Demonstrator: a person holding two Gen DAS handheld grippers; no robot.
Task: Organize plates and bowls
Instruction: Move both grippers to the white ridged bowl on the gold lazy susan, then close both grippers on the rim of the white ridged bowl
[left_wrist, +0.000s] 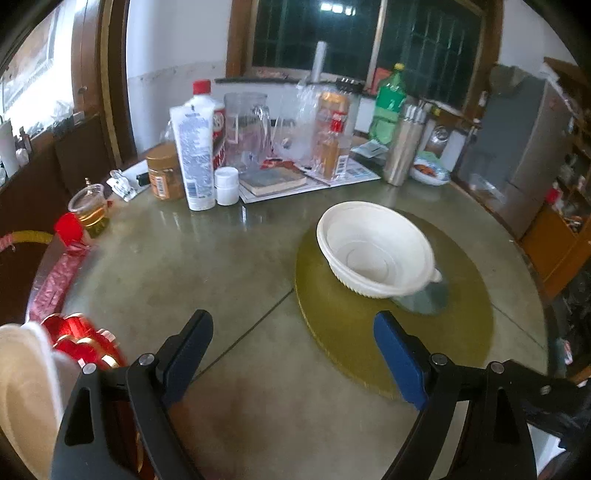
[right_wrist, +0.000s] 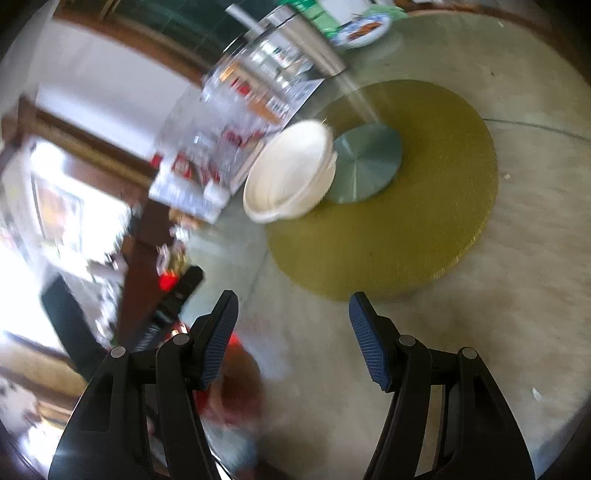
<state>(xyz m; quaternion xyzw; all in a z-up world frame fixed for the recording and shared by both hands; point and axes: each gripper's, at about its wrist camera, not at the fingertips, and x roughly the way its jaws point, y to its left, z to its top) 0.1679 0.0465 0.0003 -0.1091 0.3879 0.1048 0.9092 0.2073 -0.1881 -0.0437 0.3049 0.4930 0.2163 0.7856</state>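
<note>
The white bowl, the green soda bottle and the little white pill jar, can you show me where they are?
white bowl (left_wrist: 373, 251): left wrist view, on its inside wall.
green soda bottle (left_wrist: 388, 110): left wrist view, on its green body.
white pill jar (left_wrist: 226, 186): left wrist view, on its side.

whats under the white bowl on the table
The white bowl sits on a round yellow-green mat, partly over a metal disc at the mat's centre. Whatever lies directly beneath the bowl's base is covered.
</note>
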